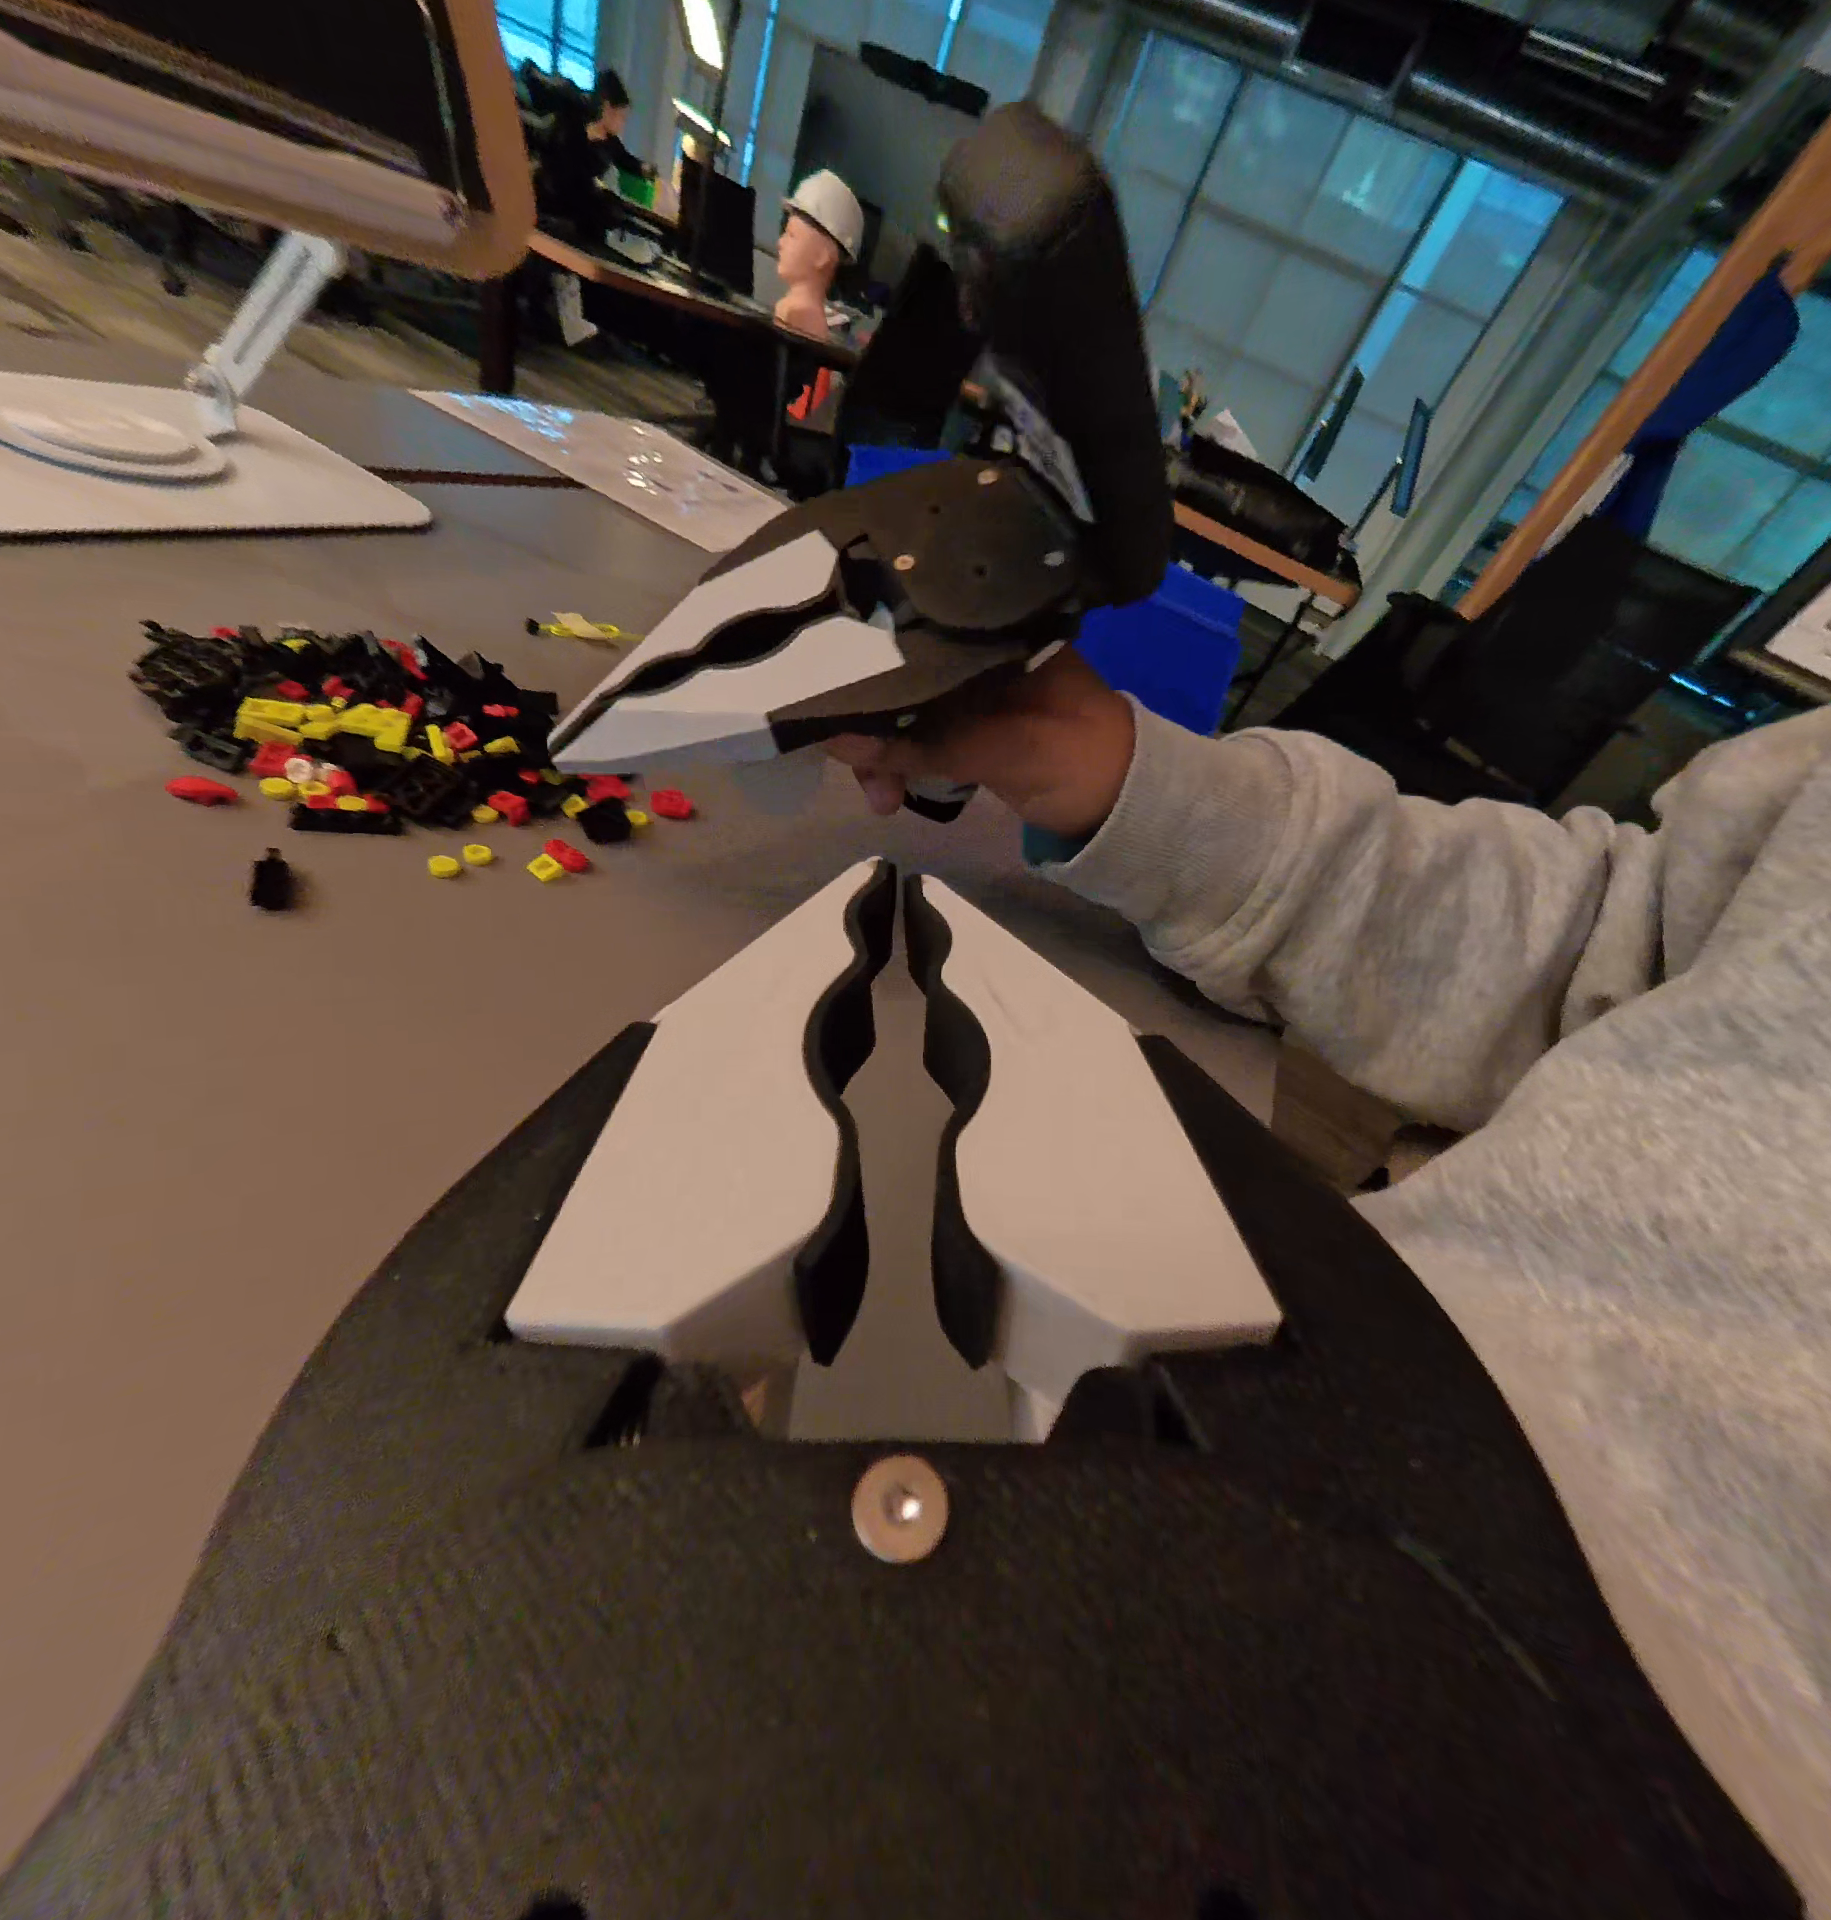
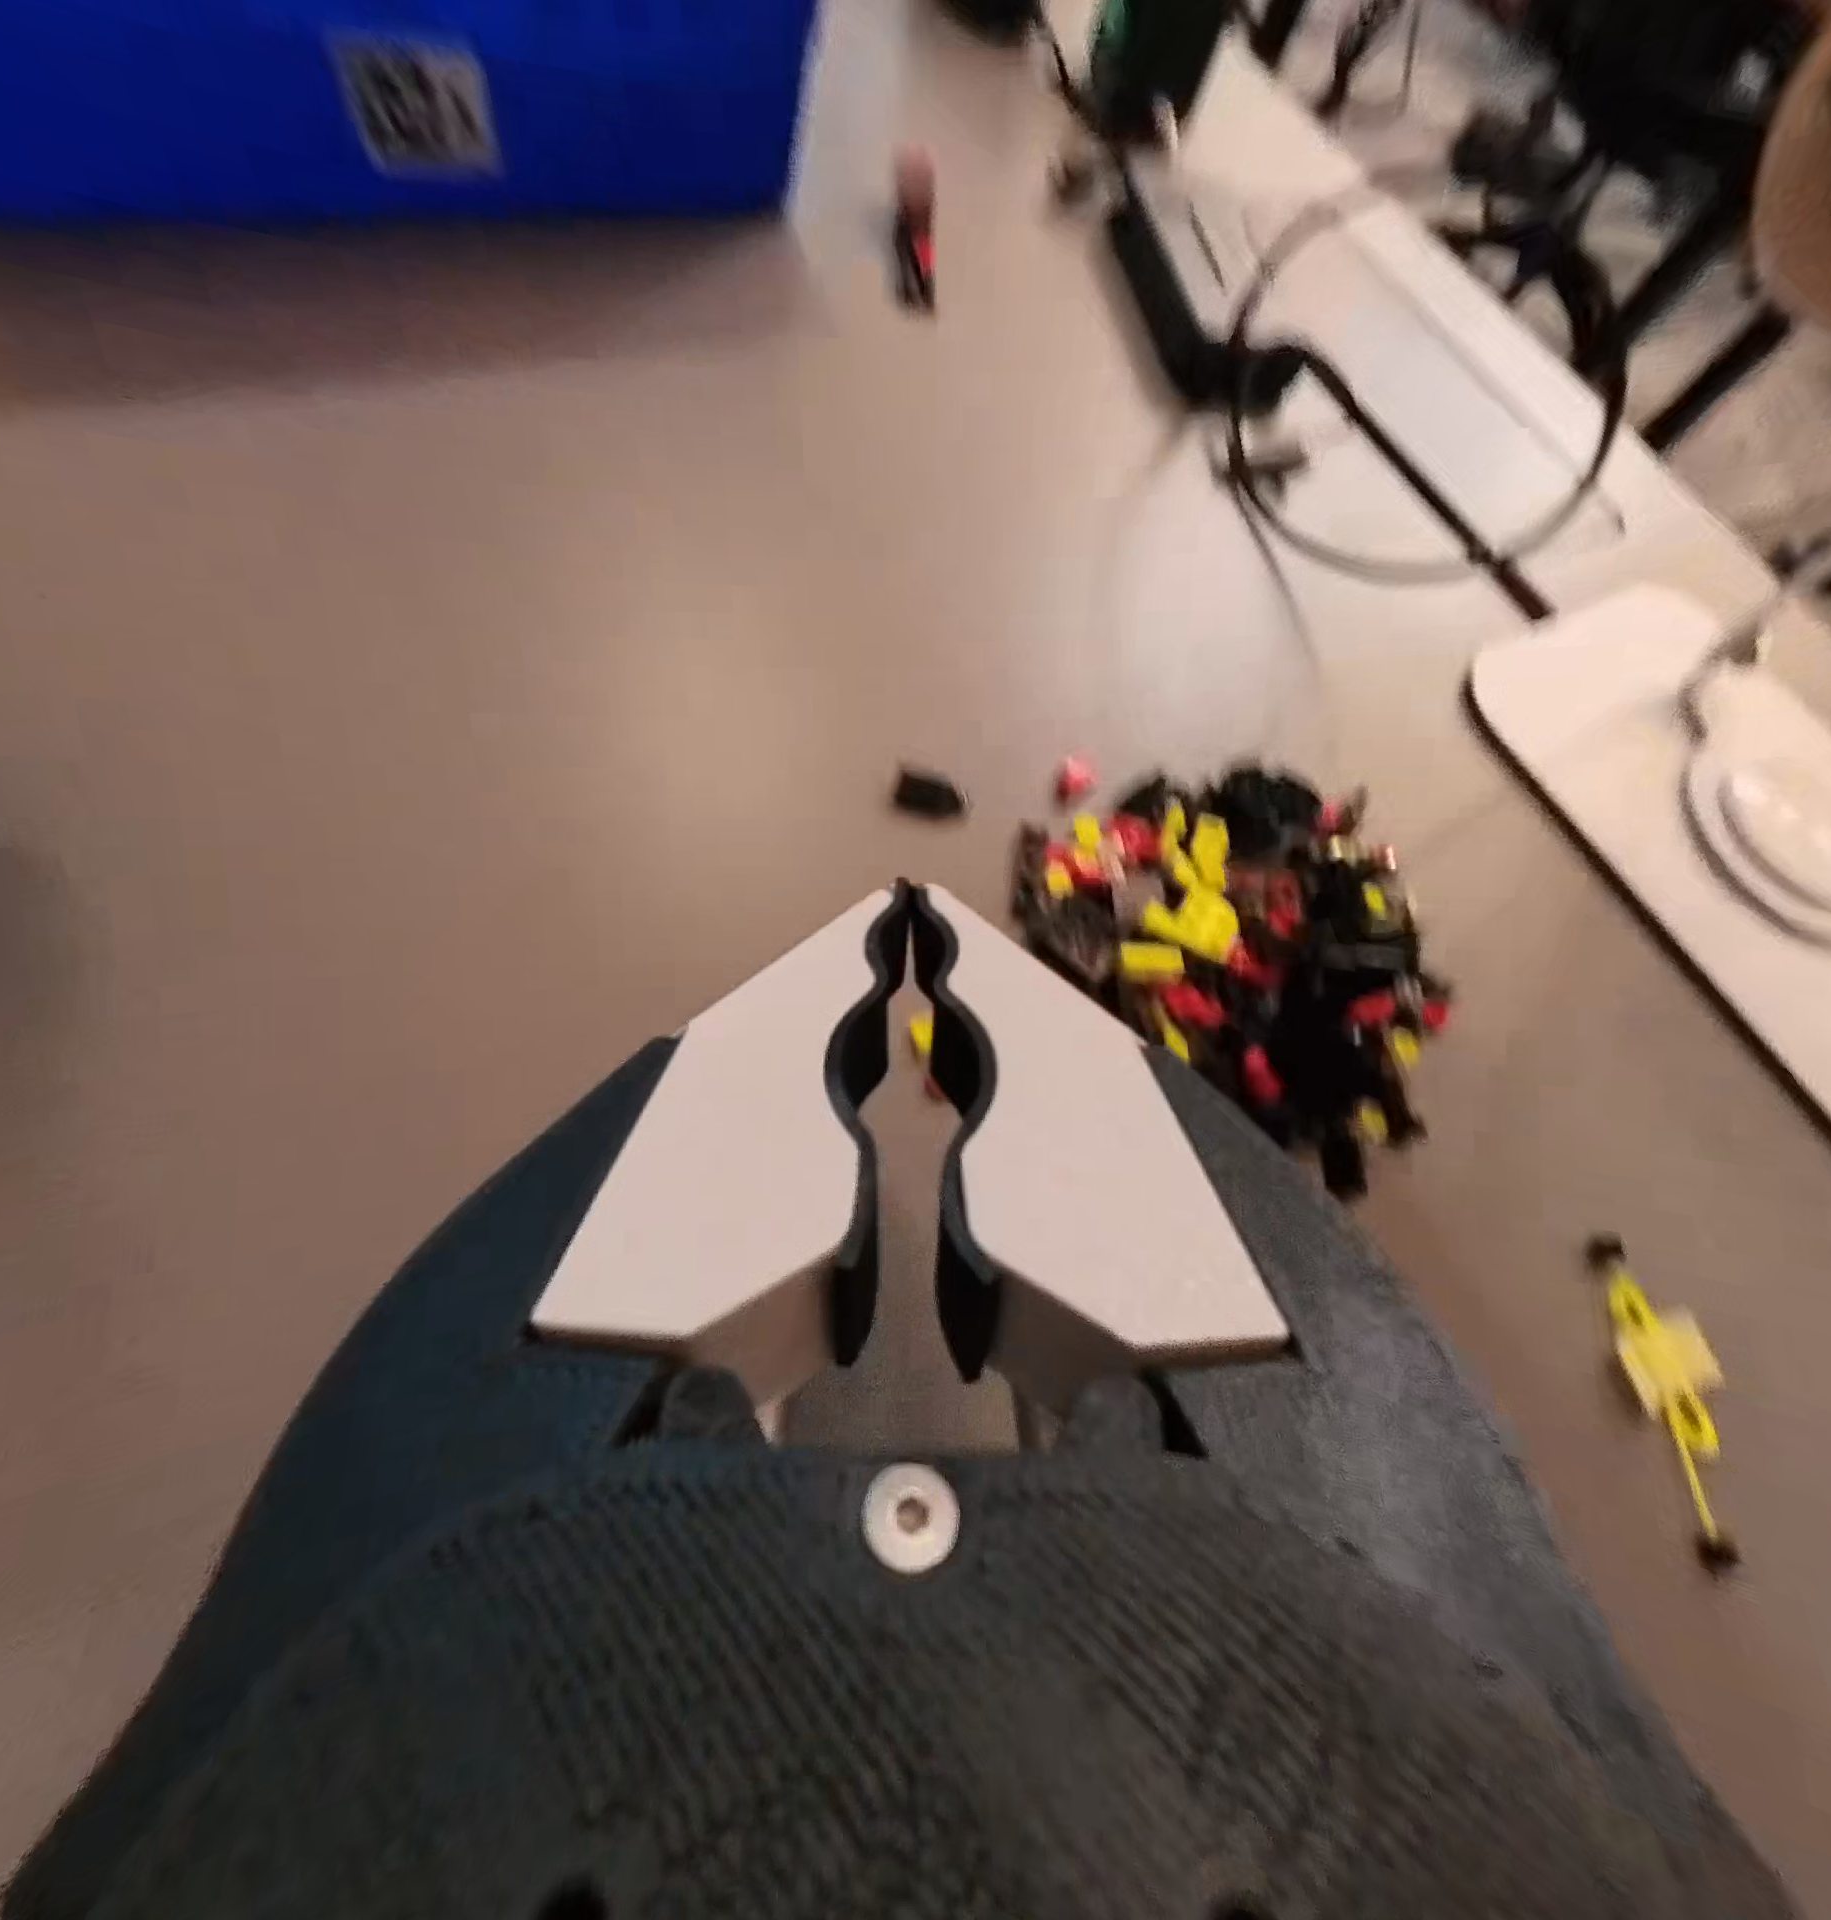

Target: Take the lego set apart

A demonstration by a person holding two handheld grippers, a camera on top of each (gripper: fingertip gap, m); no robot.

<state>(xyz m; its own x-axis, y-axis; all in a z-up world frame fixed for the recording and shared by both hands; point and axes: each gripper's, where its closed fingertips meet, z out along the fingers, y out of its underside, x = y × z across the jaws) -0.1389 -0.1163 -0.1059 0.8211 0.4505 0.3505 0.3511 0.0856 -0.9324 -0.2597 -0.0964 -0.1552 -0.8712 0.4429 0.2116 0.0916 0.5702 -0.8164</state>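
So both hand-held grippers are pinched closed on nothing: left hand-held gripper (image 1: 898,871), right hand-held gripper (image 2: 909,889) above the loose lego pile (image 2: 1238,956) on the table (image 2: 423,727).

You are working in an open-plan office or lab. Your grey desk (image 1: 267,1039) carries a white monitor stand (image 1: 163,457) with its arm, and tangled black cables (image 2: 1306,416) run along the edge of the neighbouring desk. Behind you stretch more desks with dark monitors (image 1: 719,234), a person seated at one of them, and a mannequin head in a white hard hat (image 1: 823,244). Tall glass-panelled walls (image 1: 1358,291) and exposed ceiling ducts (image 1: 1410,94) close off the room. Blue bins (image 1: 1160,644) stand nearby.
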